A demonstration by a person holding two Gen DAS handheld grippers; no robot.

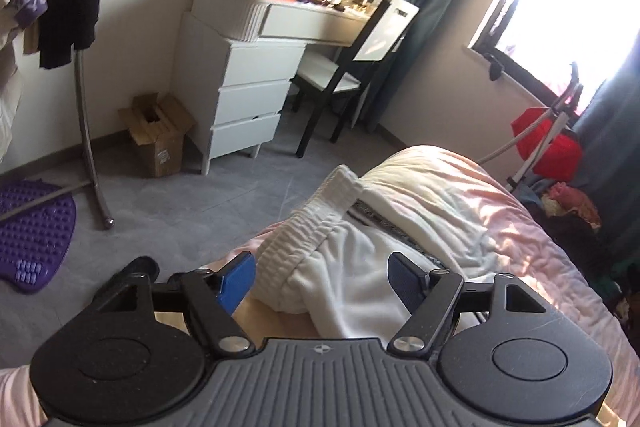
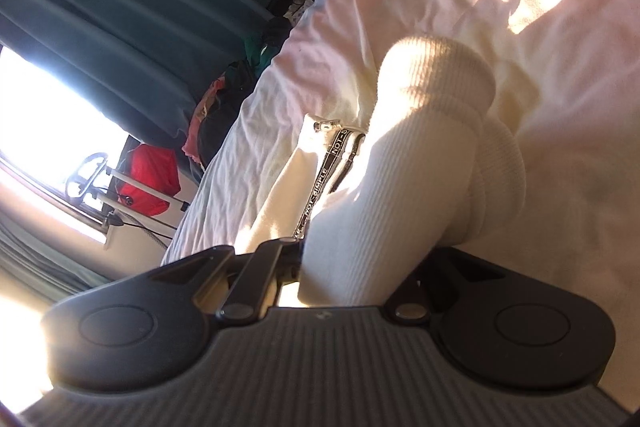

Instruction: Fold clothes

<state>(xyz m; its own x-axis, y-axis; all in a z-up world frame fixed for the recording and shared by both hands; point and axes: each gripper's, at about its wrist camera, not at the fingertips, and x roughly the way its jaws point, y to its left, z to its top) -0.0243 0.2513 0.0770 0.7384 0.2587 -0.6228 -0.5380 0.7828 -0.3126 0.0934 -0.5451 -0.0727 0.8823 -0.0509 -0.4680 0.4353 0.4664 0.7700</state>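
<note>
Here, white sweatpants (image 1: 344, 259) bunched on the pink bed (image 1: 500, 211), left claw (image 1: 322, 277) spread wide around the waistband, right claw (image 2: 352, 267) clamped on a ribbed cuff (image 2: 404, 155).

White pants (image 1: 340, 267) lie bunched on the pink bed (image 1: 500, 227), the gathered elastic waistband (image 1: 312, 227) turned toward the bed's edge. From the right wrist view, a ribbed cuff (image 2: 432, 99) stands raised and folded over. A black-lettered drawstring (image 2: 328, 163) trails along the fabric beside it.
</note>
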